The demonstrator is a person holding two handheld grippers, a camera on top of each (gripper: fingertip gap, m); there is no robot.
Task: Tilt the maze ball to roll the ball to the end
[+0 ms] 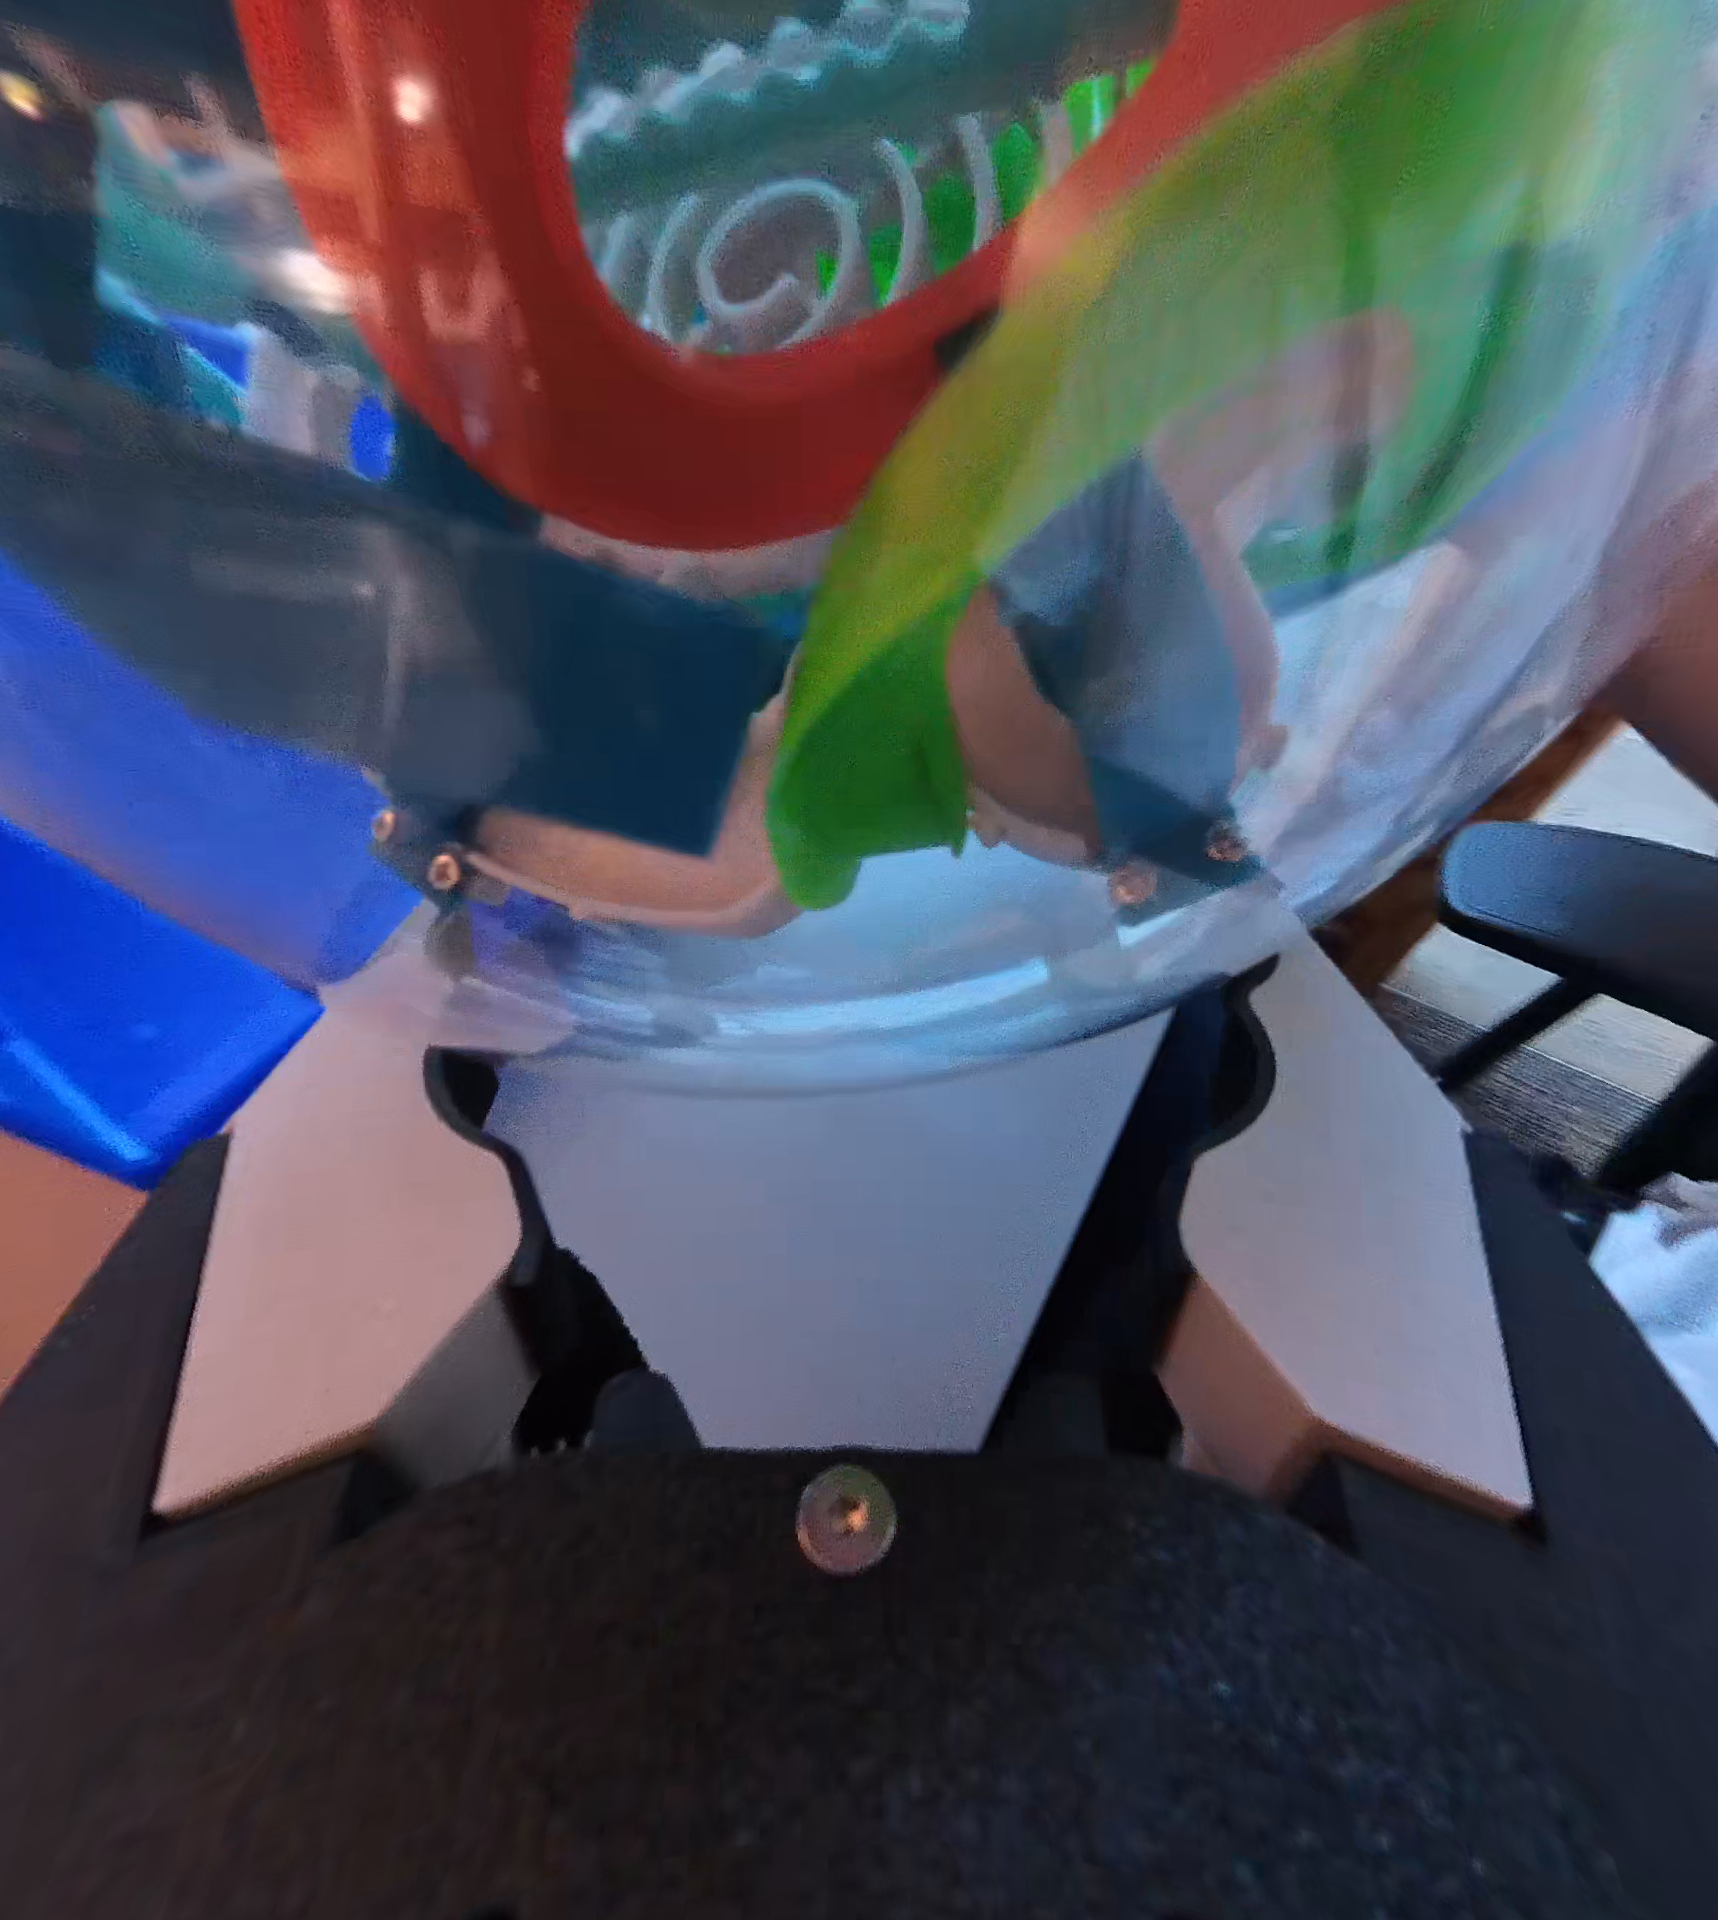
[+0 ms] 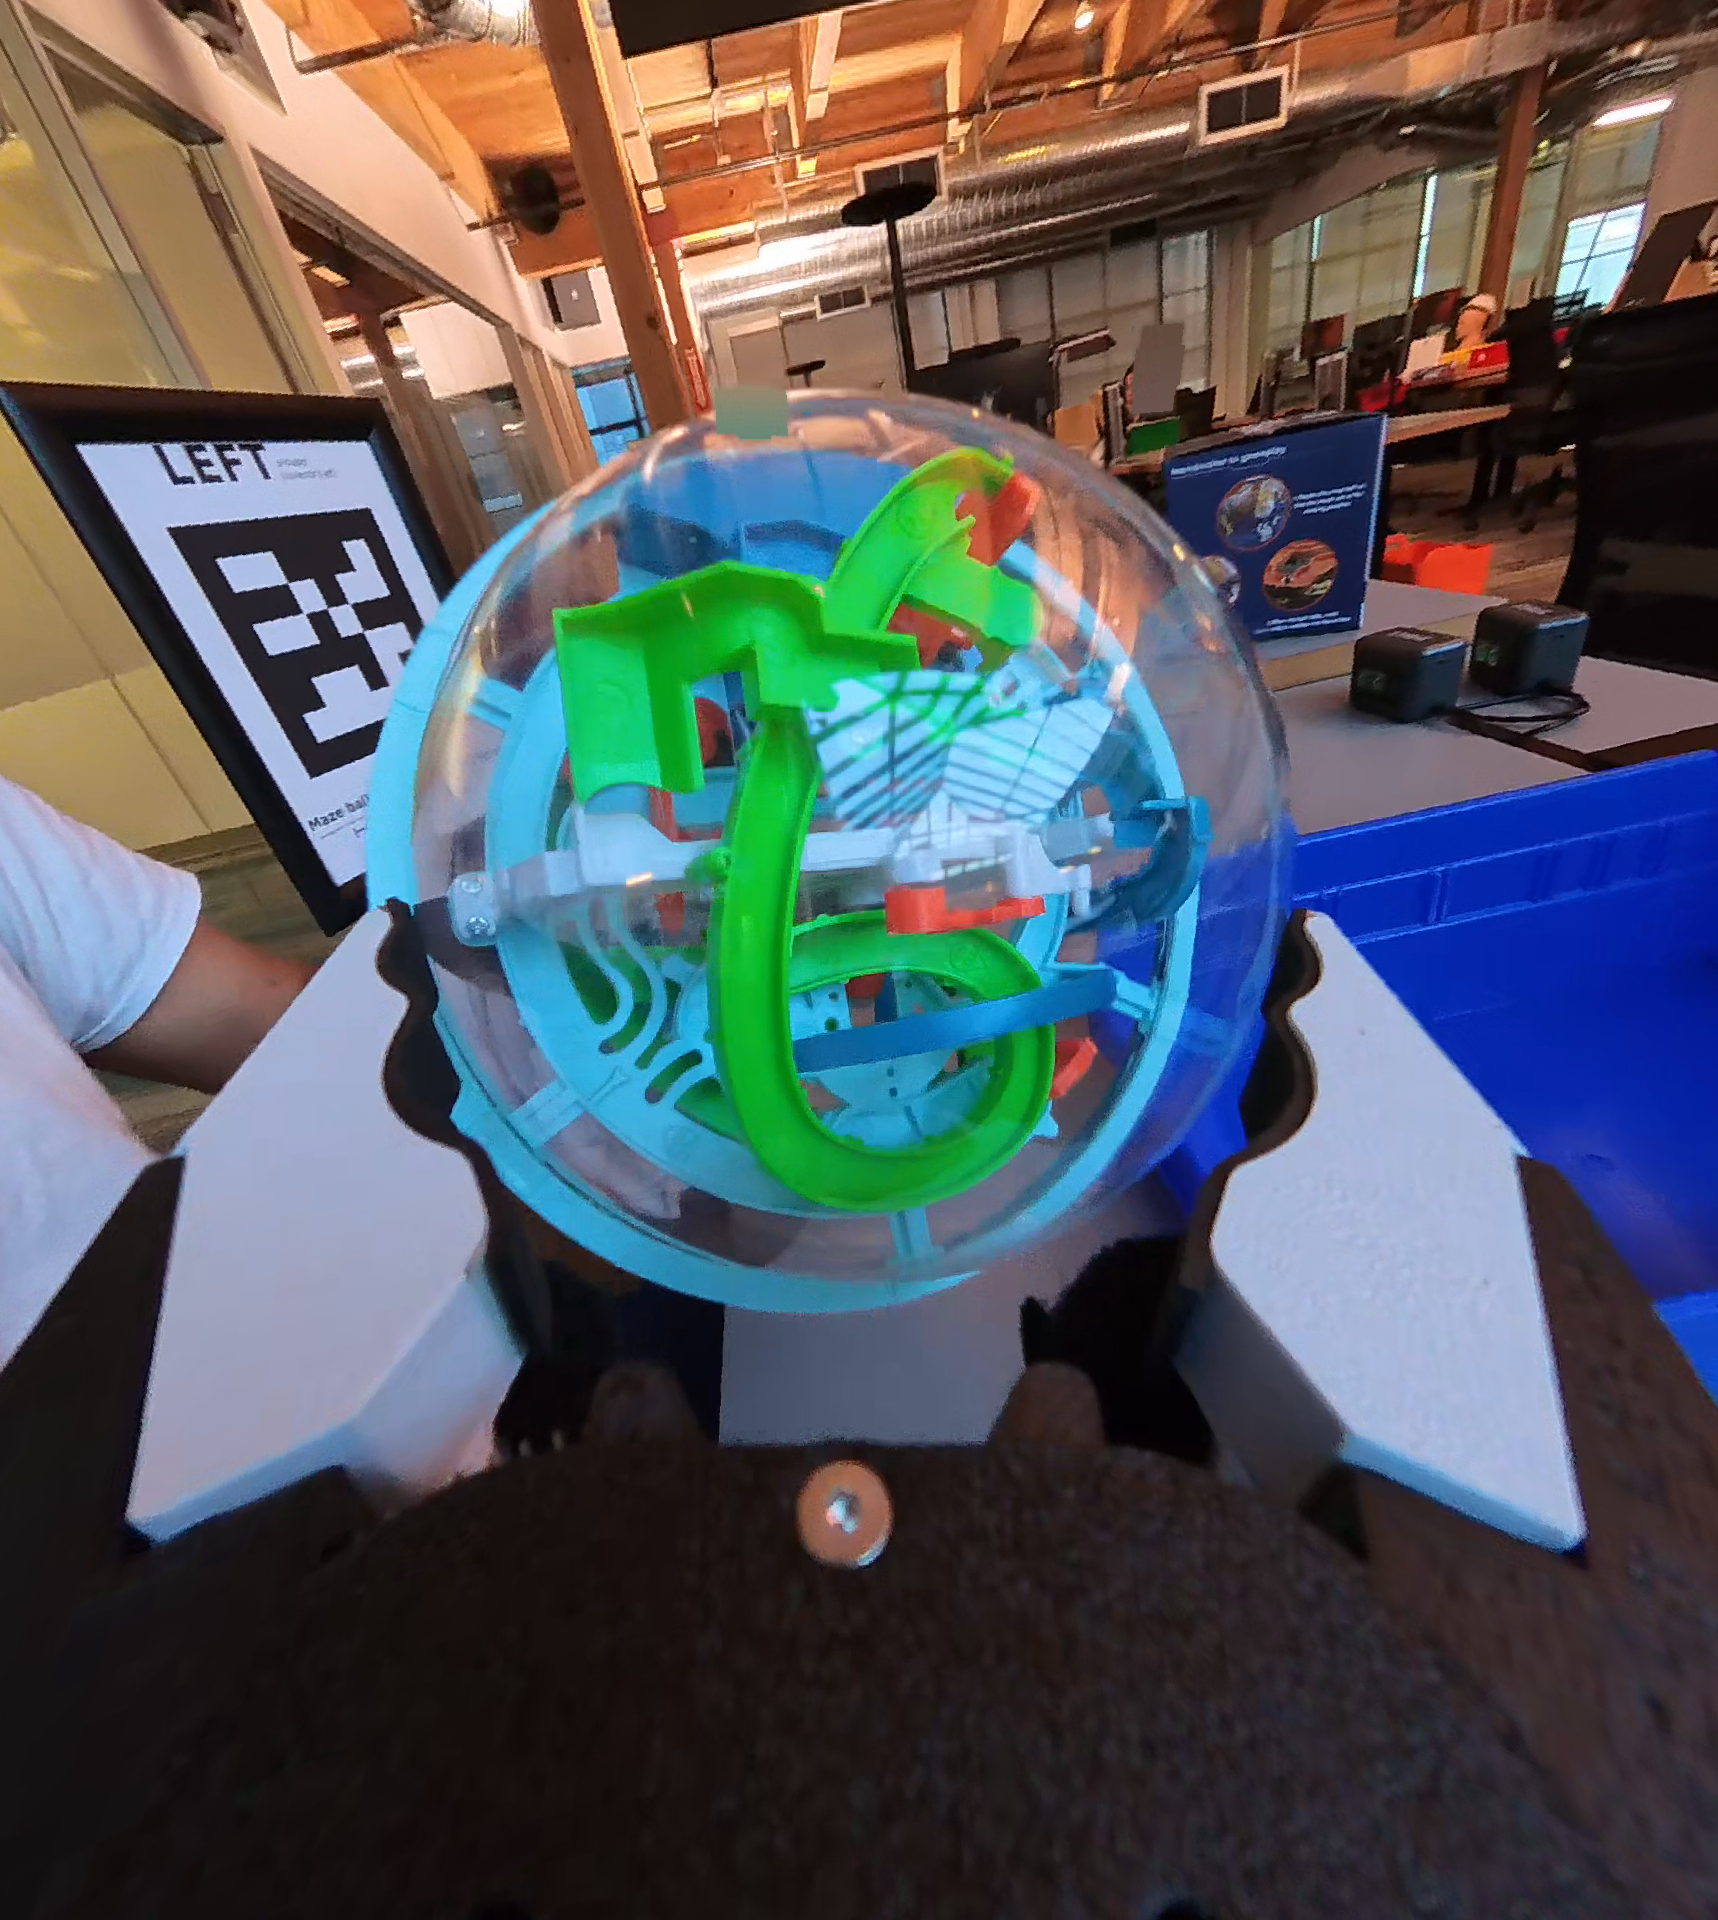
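two grippers share the maze ball [image 2: 827,852], a clear sphere with green, orange and pale blue tracks inside, held up in the air above the table: the right gripper [image 2: 839,1049] has its jaws spread wide and pressed against the sphere's sides, gripping it, while the left gripper [image 1: 850,1013] sits with its jaws wide apart and the curved shell right at its fingertips, though whether it truly clamps or only cradles the shell i cannot tell. the smooth round shell could slip or spin between the narrow pads if the tilt is sharp, and an uneven pull between the two could drop it onto the blue bin [image 2: 1582,997]; the small ball inside is not visible, so a fast tilt risks knocking it off its track unseen. below is a pale grey table [image 2: 1437,727], in an open office with wooden beams, a framed sign [image 2: 242,613] at the left, and two small black boxes [image 2: 1468,665]
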